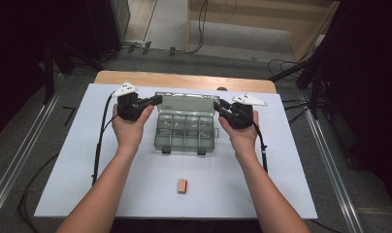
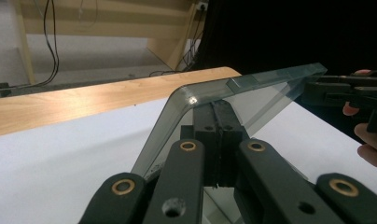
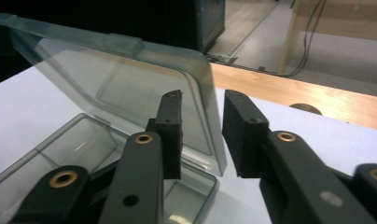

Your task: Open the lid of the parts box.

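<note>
With the lid (image 3: pixel 130 84) of the clear compartment box (image 1: pixel 187 130) at mid-table pinched by the left gripper (image 2: pixel 217 121) and merely straddled by the spread right gripper (image 3: pixel 203 133), the lid could be twisted or dropped shut.

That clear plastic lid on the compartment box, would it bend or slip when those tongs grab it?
The lid looks thin but moulded with a rim, so probably fairly stiff with slight flex. Its glossy surface may be slippery; the left tongs pinch its corner. Standing raised on the box, it would likely swing on its hinge if pushed.
</note>
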`<state>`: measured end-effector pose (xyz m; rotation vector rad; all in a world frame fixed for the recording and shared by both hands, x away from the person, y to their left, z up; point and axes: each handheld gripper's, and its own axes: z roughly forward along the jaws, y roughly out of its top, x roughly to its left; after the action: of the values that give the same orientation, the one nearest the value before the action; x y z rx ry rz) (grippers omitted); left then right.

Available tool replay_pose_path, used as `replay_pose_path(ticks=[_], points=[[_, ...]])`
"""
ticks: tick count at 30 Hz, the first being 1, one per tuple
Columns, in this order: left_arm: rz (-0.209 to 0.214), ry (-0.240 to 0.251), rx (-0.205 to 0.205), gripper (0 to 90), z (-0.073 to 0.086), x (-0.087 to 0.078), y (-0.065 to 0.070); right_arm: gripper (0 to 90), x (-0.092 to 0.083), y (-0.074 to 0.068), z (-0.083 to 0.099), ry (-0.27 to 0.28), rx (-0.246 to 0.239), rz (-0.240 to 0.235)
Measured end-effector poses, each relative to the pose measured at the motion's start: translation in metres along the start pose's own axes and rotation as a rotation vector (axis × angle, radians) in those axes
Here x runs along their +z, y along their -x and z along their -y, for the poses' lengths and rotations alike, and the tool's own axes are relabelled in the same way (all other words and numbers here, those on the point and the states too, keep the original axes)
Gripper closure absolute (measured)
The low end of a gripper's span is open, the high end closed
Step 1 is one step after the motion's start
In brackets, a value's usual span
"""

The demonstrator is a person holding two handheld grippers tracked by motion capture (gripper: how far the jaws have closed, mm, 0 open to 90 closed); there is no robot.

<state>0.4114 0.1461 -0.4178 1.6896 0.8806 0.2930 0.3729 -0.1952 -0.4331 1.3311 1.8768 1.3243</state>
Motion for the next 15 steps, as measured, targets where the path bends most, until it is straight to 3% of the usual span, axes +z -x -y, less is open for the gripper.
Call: replay_pose_path(ticks=[1,9,12,15], points=[[-0.002,0.001,0.001,89.9,0.0,0.001,-0.001,73.7,0.003,0.002,0.0,-0.003,0.003,0.01],[0.001,-0.03,0.029,89.8,0.004,0.003,-0.006,81.2,0.01,0.003,-0.002,-0.007,0.018,0.022],[0.001,-0.007,0.032,89.5,0.008,-0.003,-0.005,82.3,0.012,0.004,-0.003,-0.006,0.029,0.03],[-0.028,0.023,0.03,73.6,0.014,-0.012,-0.005,82.7,0.014,0.004,-0.005,-0.008,0.041,0.037]])
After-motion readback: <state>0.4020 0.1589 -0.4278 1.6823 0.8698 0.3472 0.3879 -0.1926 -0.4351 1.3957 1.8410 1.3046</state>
